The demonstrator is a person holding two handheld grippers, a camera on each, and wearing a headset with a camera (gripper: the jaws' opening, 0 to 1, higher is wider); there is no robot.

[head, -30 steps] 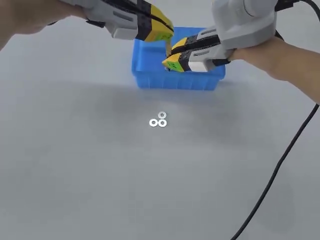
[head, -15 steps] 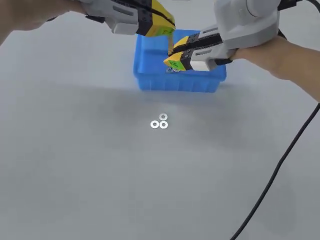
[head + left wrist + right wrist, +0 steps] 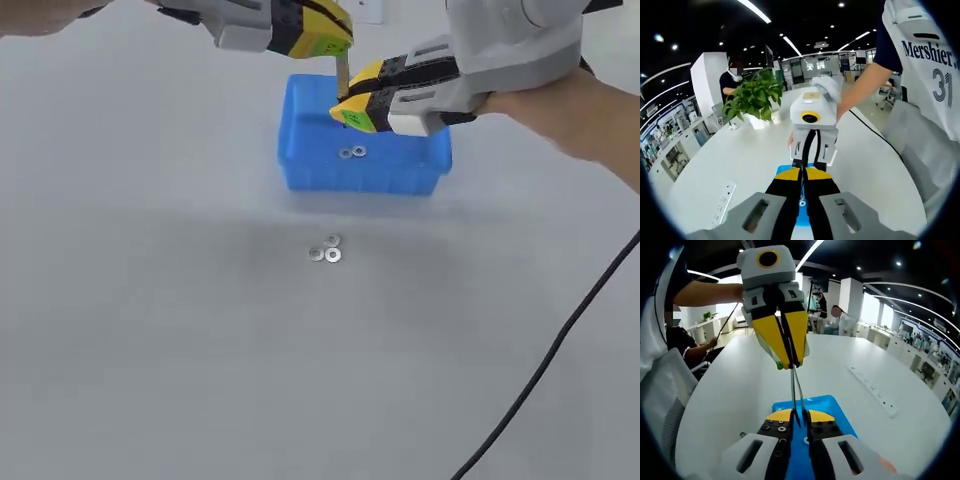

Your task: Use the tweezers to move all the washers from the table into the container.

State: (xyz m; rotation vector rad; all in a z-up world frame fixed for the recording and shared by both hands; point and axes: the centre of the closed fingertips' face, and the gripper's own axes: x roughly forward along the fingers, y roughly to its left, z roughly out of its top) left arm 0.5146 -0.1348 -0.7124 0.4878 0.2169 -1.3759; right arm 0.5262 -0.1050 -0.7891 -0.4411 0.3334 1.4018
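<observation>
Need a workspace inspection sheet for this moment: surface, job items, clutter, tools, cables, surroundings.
Surface: pale grey table, matte.
Job's things: blue container holding two washers; three washers clustered on the table in front of it; tweezers pointing down over the container.
Clutter: nothing seen.
Tools: left tool shut on the tweezers; right tool flanks the tweezer tips, squeeze unclear.
Cables: black cable crossing the table on the right.
Surroundings: open office; potted plant; power strip.
</observation>
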